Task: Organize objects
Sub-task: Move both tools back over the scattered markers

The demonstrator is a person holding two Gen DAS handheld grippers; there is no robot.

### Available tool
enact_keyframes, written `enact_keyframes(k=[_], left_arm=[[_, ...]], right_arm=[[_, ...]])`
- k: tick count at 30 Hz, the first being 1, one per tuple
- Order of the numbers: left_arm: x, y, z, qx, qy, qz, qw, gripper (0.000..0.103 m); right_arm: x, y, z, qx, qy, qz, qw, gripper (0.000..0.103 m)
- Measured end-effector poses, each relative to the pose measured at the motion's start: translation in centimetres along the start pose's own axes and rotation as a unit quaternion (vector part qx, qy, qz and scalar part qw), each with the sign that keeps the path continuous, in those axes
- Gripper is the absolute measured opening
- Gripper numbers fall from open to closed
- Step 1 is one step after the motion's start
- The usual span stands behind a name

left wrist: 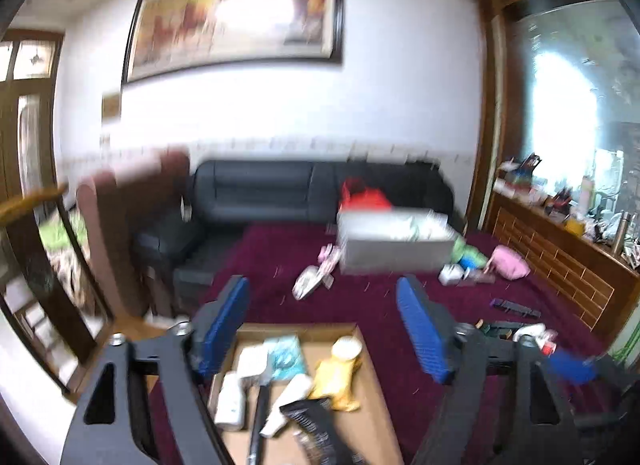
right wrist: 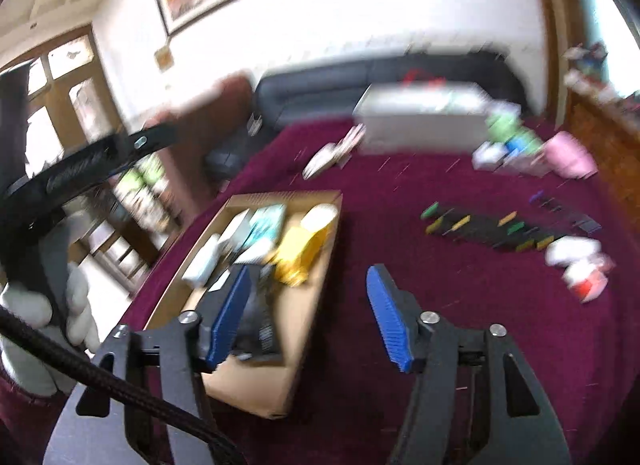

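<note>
A shallow cardboard box lies on the maroon cloth. It holds a yellow bag, a white bottle, a teal packet and a black packet. My left gripper hangs open above the box, its blue pads wide apart with nothing between them. My right gripper is open too and empty, over the cardboard box's near end, where the black packet lies beside the yellow bag.
Black clips with coloured tags lie in a row to the right, near a red and white item. A grey-white box, a pink bundle and small packets sit farther back. A gloved hand is at left. A black sofa stands behind.
</note>
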State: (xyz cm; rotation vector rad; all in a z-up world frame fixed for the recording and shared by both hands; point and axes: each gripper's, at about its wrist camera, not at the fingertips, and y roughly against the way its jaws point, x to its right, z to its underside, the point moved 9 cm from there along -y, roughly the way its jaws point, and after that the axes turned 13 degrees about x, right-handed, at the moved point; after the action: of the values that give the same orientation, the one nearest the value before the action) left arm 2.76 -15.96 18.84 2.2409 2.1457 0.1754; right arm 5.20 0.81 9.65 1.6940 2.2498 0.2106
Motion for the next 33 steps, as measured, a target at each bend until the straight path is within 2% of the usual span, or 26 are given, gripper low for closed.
enact_keyframes(k=[2,3,4,5,7,9,13,17,20,22,24,29,33], left_arm=[[2.3,0.5,0.2,-0.016,0.036,0.045,0.9982,0.09],[4.0,0.3,1.0,-0.041,0.058,0.081,0.9942,0.09],[5.2,0.1,1.8,-0.059,0.073,0.097,0.9909,0.09],[6.5,-0.1,2.6,-0.069,0.078,0.104,0.9891,0.09],[8.5,-0.5,4.2,-0.088,0.078,0.117,0.9861,0.09],[10.4,-0.5,5.7,-0.115,0.092,0.137,0.9796,0.09],[13.8,0.0,8.5,-0.161,0.114,0.178,0.9641,0.089],[16.1,0.8,10.8,-0.209,0.147,0.209,0.9437,0.089],[16.8,0.0,13.5,-0.256,0.172,0.209,0.9281,0.089],[17.1,-0.3,14.7,-0.28,0.178,0.205,0.921,0.089],[17.5,-0.4,15.4,-0.289,0.166,0.202,0.9208,0.089],[18.1,-0.9,16.5,-0.287,0.125,0.192,0.9299,0.089],[18.4,-1.4,17.0,-0.289,0.116,0.183,0.9323,0.089]], right_arm=[[2.2,3.7,-2.4,0.074,0.021,0.052,0.996,0.085],[3.3,5.9,-3.5,0.116,0.032,0.079,0.99,0.086],[4.3,7.8,-4.4,0.154,0.041,0.101,0.982,0.091],[5.3,9.5,-5.0,0.184,0.046,0.118,0.975,0.103],[7.0,11.8,-5.7,0.221,0.053,0.144,0.963,0.103],[9.2,12.6,-5.5,0.214,0.05,0.167,0.961,0.103],[14.4,12.0,-3.5,0.169,-0.006,0.195,0.966,0.103],[18.2,11.5,-1.1,0.129,-0.062,0.206,0.968,0.103],[20.2,11.3,0.8,0.104,-0.076,0.209,0.969,0.103],[21.2,10.5,1.5,0.086,-0.08,0.212,0.97,0.103],[21.4,9.7,1.5,0.072,-0.081,0.202,0.973,0.103],[22.5,9.3,1.8,0.066,-0.062,0.208,0.974,0.103],[24.2,7.6,2.6,0.043,-0.085,0.205,0.974,0.103]])
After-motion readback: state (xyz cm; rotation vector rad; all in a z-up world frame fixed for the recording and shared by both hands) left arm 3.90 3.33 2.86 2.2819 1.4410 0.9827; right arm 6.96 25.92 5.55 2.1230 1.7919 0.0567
